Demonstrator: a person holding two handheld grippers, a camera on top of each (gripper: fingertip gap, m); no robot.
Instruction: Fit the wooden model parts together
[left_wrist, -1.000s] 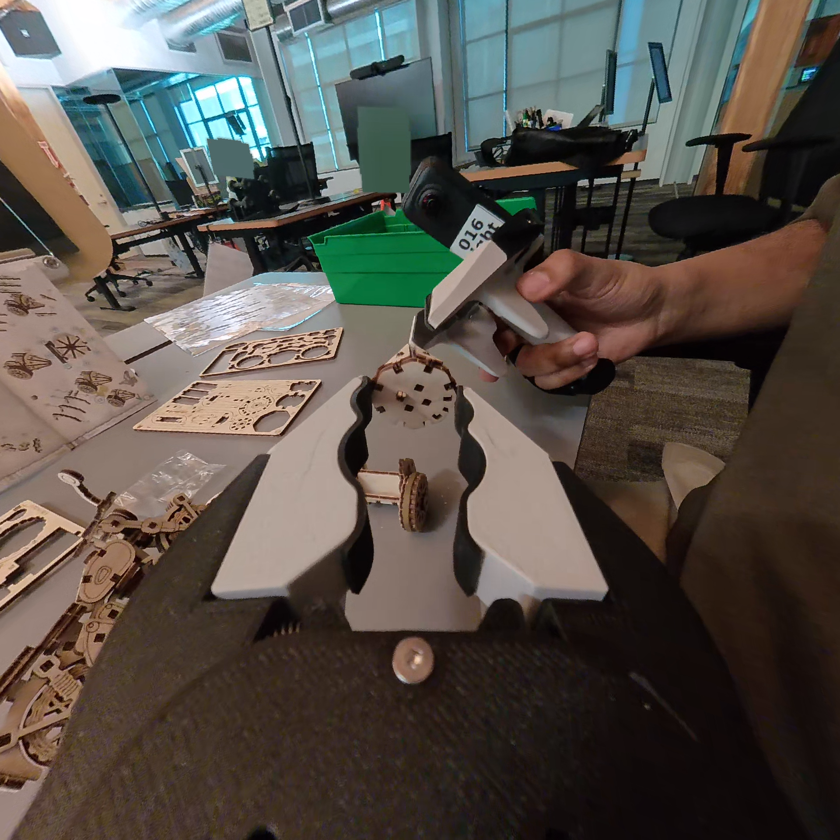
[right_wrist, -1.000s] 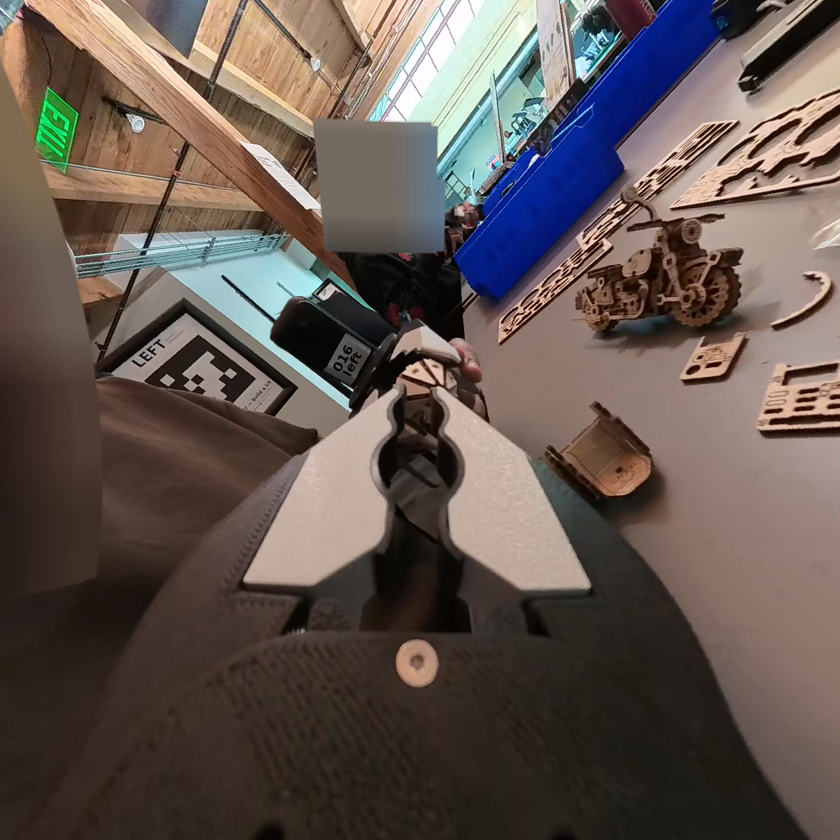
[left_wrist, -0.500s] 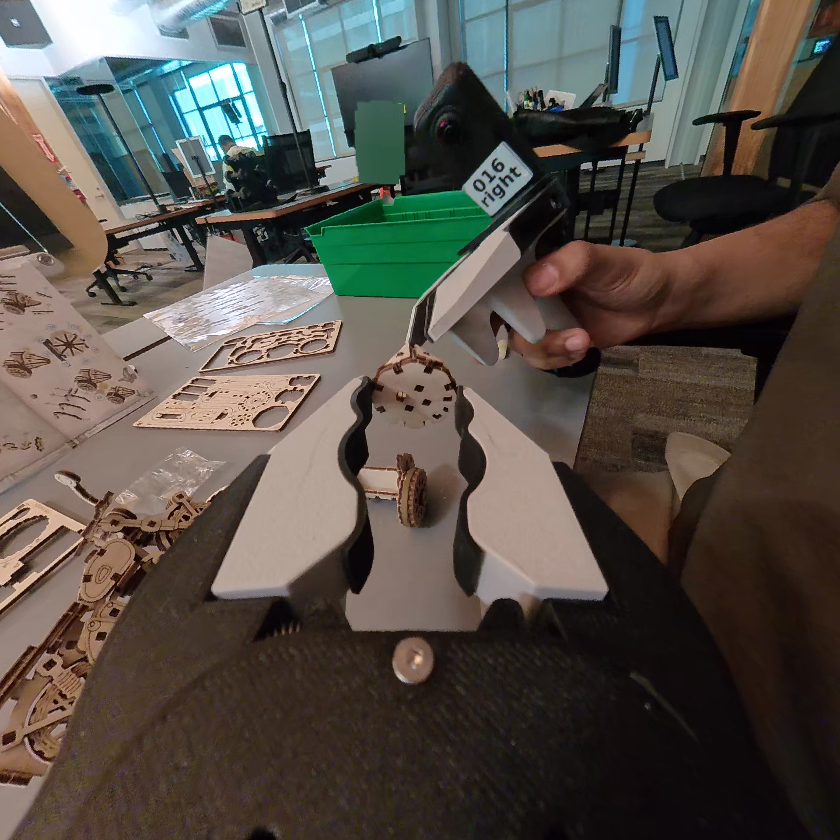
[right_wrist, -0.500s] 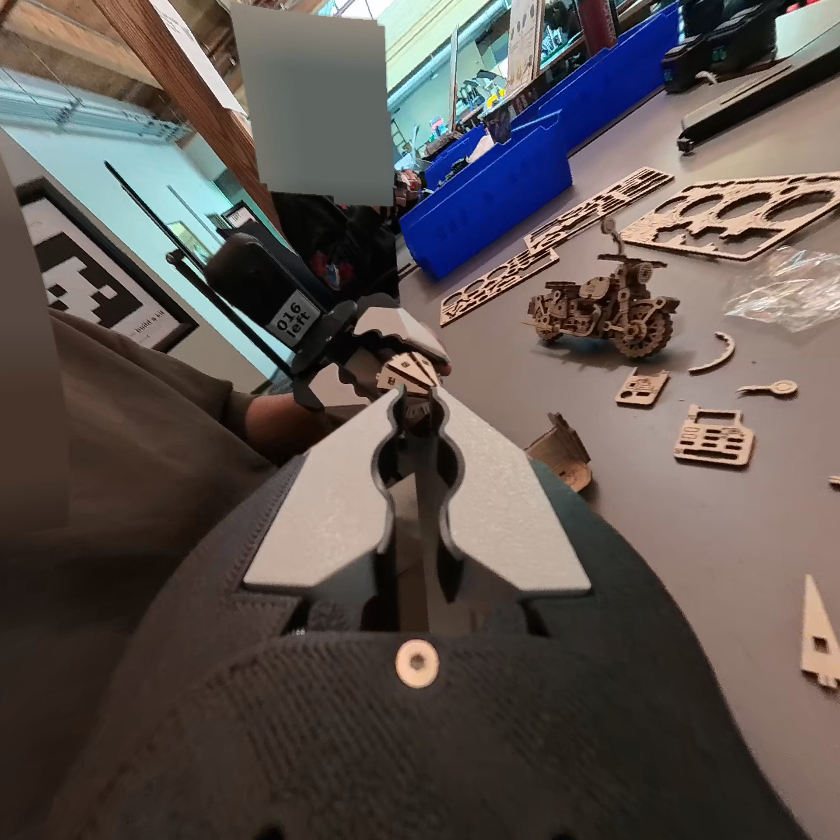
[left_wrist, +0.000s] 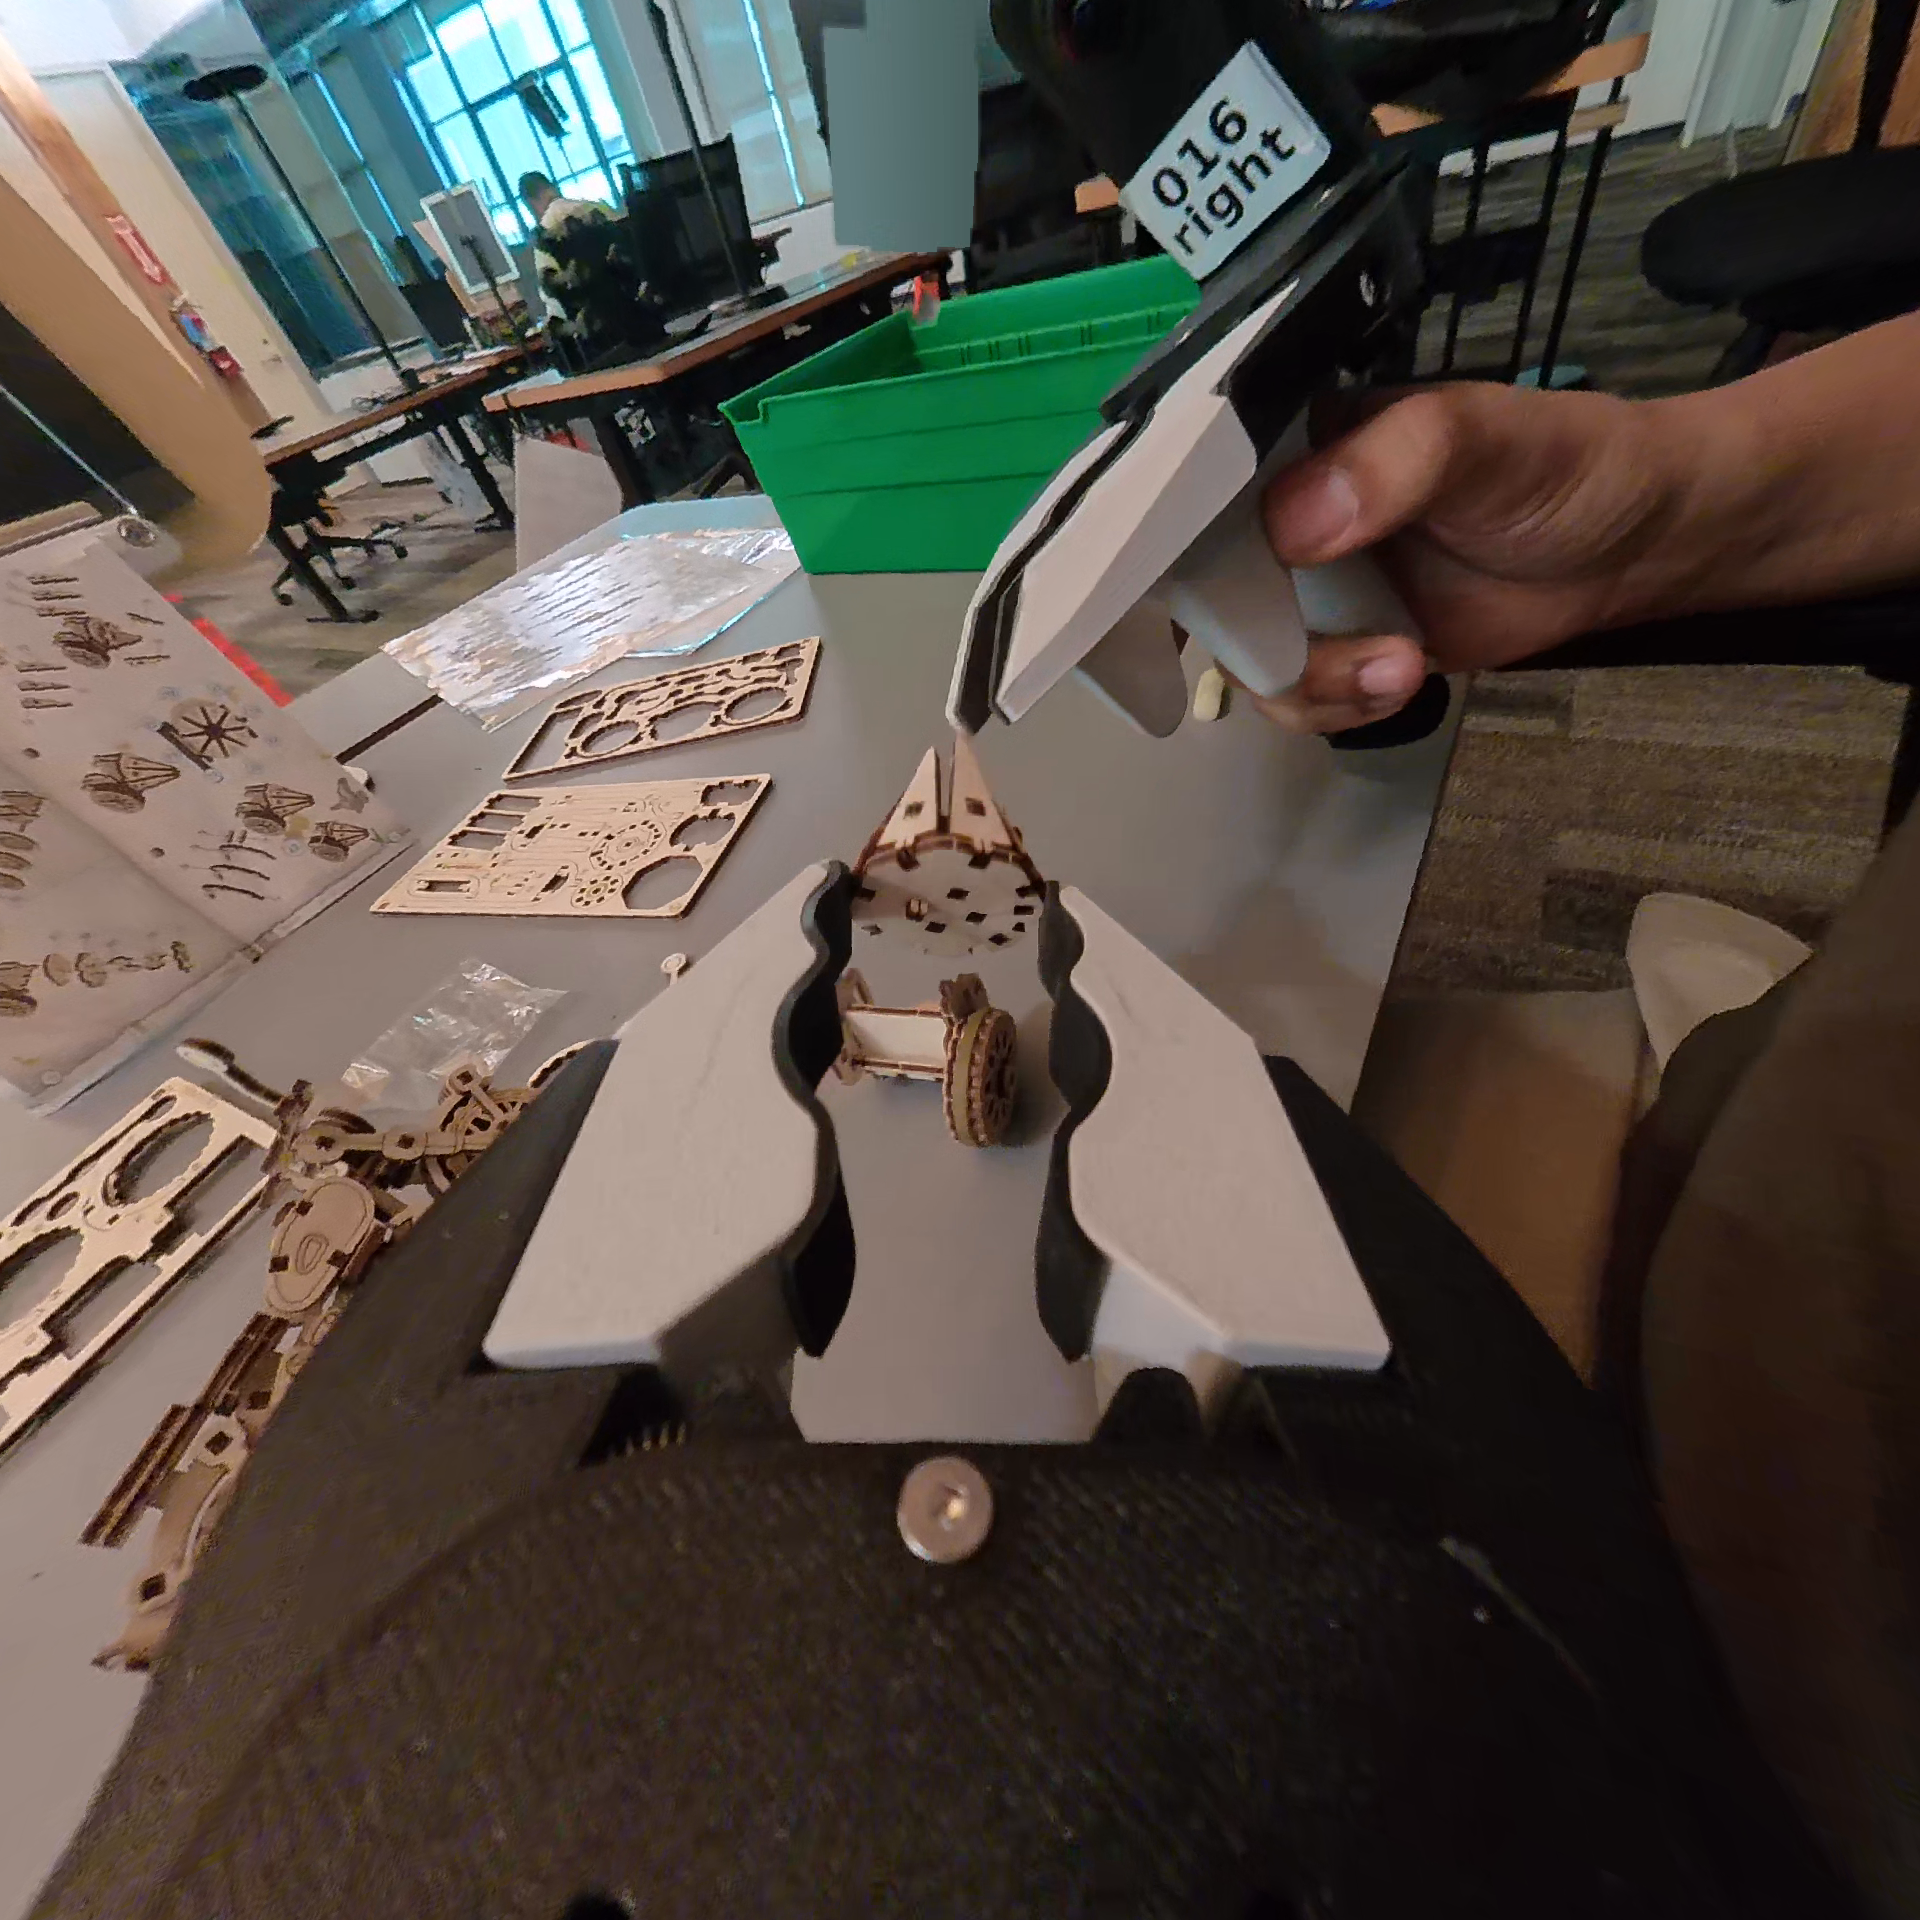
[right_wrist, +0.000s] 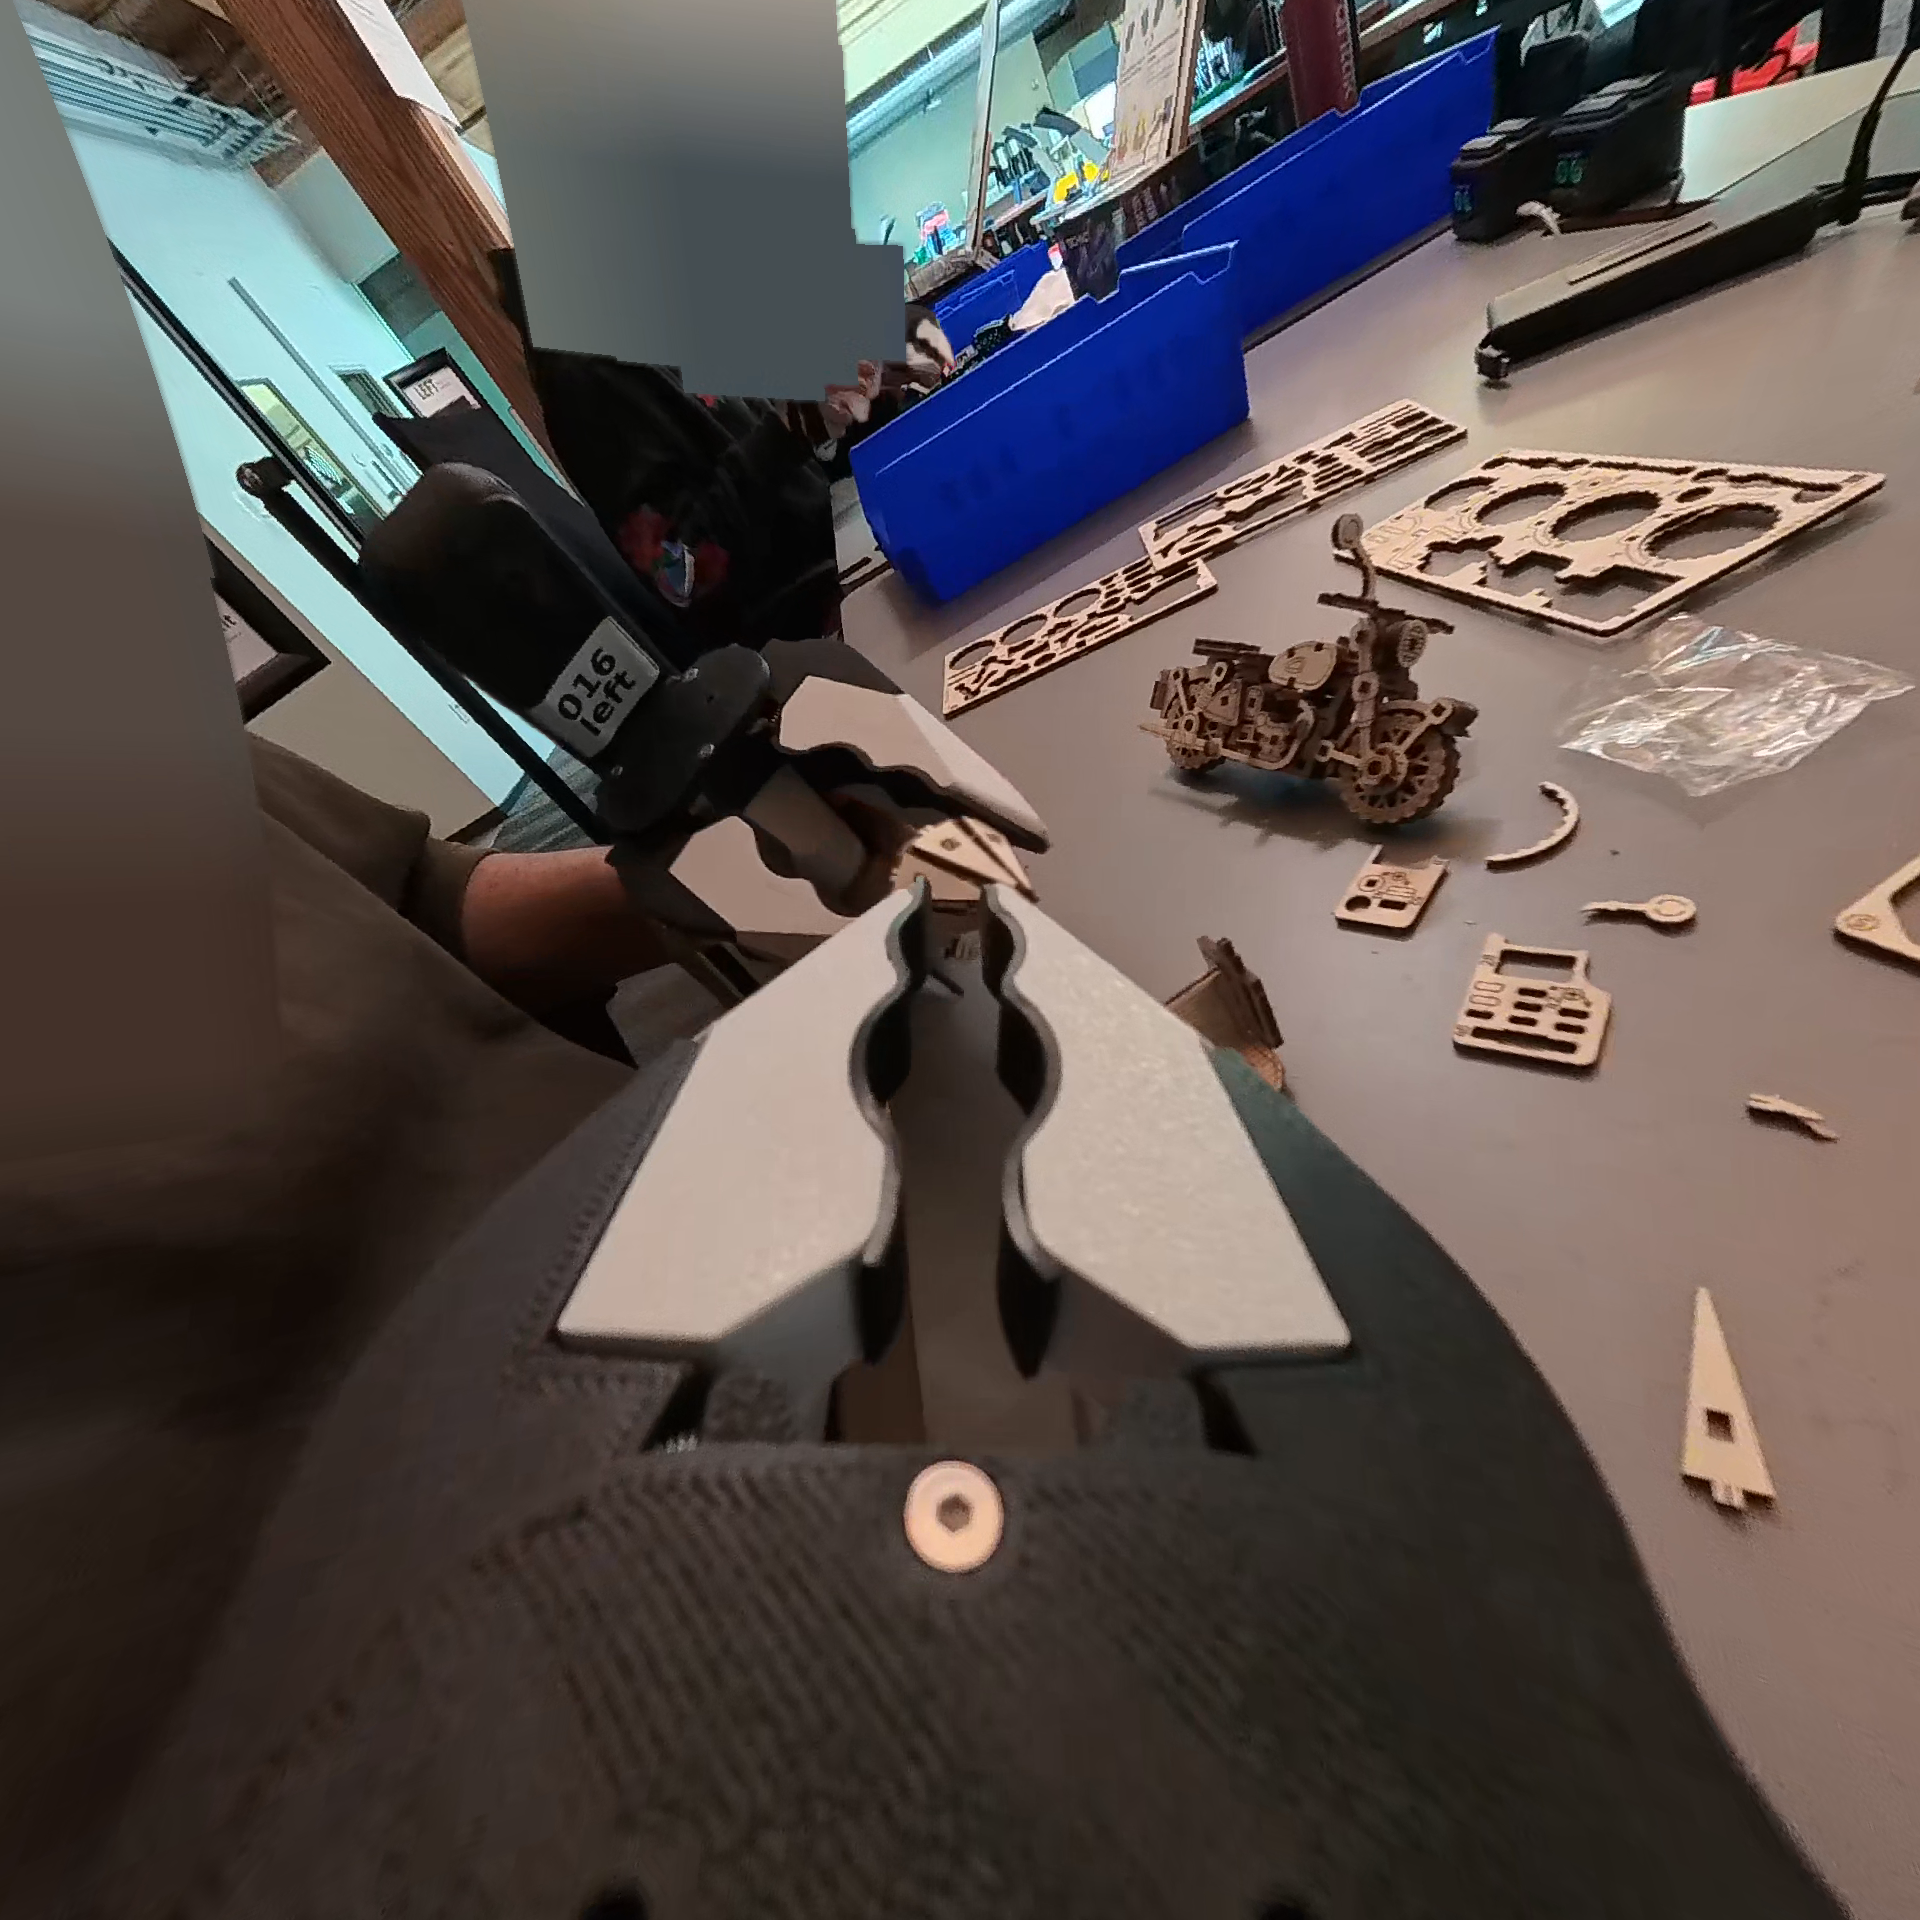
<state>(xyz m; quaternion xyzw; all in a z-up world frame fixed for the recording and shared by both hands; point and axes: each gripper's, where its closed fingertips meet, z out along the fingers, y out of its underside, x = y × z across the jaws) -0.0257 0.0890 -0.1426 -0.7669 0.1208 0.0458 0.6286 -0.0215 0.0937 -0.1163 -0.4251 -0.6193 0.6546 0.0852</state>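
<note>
Left gripper (left_wrist: 940, 914) pinching pale wooden cone-shaped model part with slotted round base (left_wrist: 943, 883) at its fingertips

Right gripper (left_wrist: 971, 717) nearly shut, empty, tip just above cone apex, not touching. Small wooden wheel-and-axle assembly (left_wrist: 925, 1049) on grey table (left_wrist: 1226, 831) below. Finished wooden motorcycle model (right_wrist: 1320, 717) standing farther off, loose parts around

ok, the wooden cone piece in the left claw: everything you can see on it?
The cone is pale laser-cut plywood: a round disc base with small square slots and thin triangular panels meeting at a point, dark burnt edges. The left claw pinches the disc rim between its fingertips, base toward the camera, tip up and away. The right claw, nearly closed, sits just above the tip; contact unclear.
</note>
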